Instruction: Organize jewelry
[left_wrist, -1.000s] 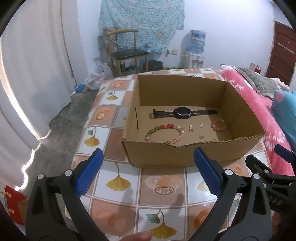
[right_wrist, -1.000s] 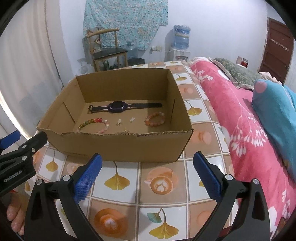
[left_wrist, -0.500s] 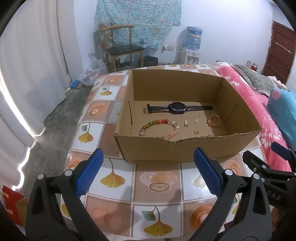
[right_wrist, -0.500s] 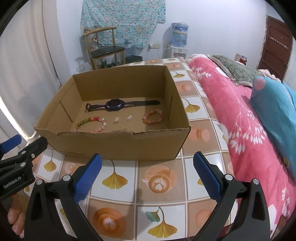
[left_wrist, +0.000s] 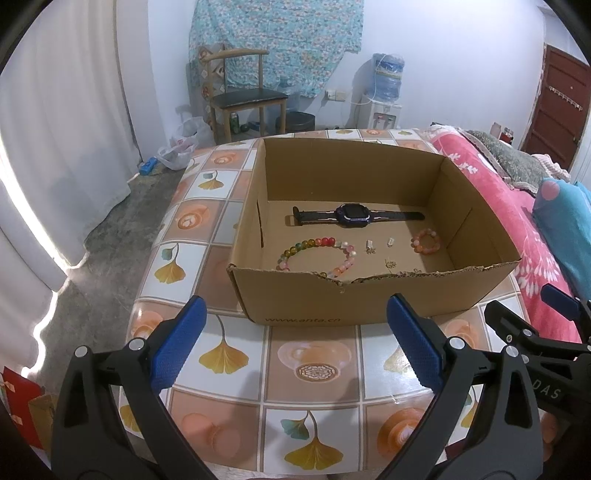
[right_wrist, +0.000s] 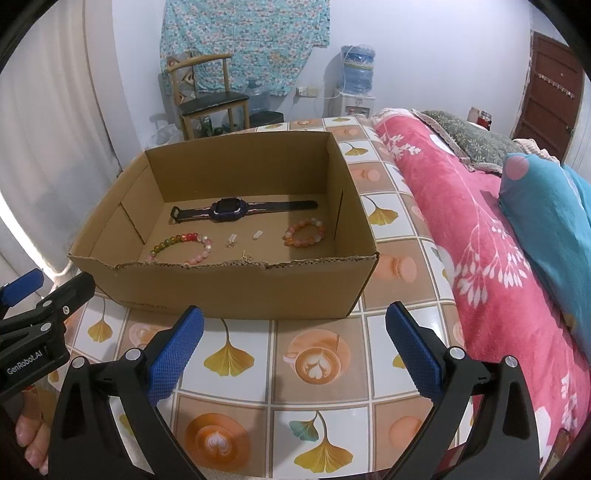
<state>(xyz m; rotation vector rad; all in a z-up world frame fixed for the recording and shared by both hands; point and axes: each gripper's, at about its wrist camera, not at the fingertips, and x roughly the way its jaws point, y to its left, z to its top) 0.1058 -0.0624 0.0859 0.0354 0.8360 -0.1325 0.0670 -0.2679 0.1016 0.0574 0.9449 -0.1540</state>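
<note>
bracelets (left_wrist: 318, 256) and watch (left_wrist: 354, 215) in box (left_wrist: 369, 299); both jaws spread.

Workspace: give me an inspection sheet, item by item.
Surface: tiled tablecloth with ginkgo-leaf print.
Job's things: inside the cardboard box, a watch, a multicolour bead bracelet, an orange bead bracelet, small earrings.
Clutter: nothing seen on the cloth.
Grippers: left gripper and right gripper short of the box, jaws wide, empty.
Cables: a cord at the water dispenser.
Surroundings: chair, pink bedspread, door.
</note>
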